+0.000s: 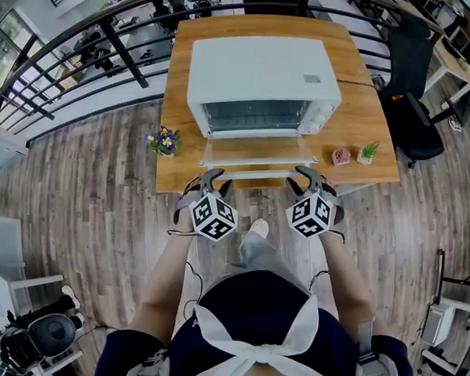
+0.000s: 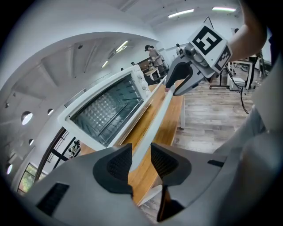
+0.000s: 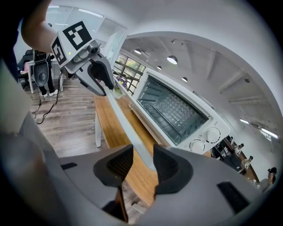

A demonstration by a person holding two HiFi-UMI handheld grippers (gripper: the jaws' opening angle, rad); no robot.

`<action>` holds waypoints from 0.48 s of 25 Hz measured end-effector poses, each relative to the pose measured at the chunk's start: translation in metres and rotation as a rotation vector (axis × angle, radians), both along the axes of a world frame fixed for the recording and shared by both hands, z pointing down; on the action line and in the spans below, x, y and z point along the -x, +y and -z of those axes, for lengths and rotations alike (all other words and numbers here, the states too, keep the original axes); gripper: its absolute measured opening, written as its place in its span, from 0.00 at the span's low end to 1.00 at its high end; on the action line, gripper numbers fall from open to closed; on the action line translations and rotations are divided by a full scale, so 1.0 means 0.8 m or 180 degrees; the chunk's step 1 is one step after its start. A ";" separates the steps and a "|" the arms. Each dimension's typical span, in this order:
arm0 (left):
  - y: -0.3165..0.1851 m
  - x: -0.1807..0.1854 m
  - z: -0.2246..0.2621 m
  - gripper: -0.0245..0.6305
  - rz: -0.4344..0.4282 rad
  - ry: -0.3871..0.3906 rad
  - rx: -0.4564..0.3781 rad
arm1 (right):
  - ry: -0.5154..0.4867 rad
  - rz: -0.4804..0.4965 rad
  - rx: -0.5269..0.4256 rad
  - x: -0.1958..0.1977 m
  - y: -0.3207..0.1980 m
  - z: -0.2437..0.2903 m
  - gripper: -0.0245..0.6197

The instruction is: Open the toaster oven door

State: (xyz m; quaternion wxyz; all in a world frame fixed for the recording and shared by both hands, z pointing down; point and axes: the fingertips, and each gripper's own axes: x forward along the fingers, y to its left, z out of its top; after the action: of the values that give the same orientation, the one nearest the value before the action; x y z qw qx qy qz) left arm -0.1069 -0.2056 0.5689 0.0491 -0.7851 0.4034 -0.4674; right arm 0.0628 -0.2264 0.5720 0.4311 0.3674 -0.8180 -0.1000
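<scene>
Head view: oven (image 1: 264, 75) on table (image 1: 184, 102), door (image 1: 256, 151) down flat | left tongs (image 1: 214, 175), right tongs (image 1: 306, 174) clamped on handle (image 1: 259, 175) ends | likely stiff, hinged, slick; glass fragile; grip ends evenly

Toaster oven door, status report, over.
Left gripper and right gripper clamped on handle. Door fully down, oven open. Nothing in the way.

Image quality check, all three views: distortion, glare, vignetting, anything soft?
Head view: fisheye bows the railing and table edge; light even, toaster oven sharp. Left gripper view: strong barrel distortion, dark corners, door handle bent into a curve, ceiling strip lights blown out. Right gripper view: same vignette and bending, ceiling spots glare mildly, near jaws slightly soft.
</scene>
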 end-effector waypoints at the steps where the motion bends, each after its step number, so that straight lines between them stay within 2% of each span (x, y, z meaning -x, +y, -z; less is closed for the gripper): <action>1: 0.001 0.000 -0.001 0.26 -0.0004 -0.0004 0.0008 | 0.0002 -0.0002 0.0006 0.000 0.001 -0.001 0.27; 12: 0.014 -0.001 -0.022 0.25 -0.0077 -0.0151 0.0071 | -0.0058 -0.0033 0.0112 -0.001 0.015 -0.019 0.27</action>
State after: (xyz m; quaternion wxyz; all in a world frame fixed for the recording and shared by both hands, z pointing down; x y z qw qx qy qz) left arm -0.1062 -0.1948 0.5865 0.0556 -0.7791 0.3874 -0.4897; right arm 0.0634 -0.2148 0.5869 0.4305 0.3649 -0.8217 -0.0800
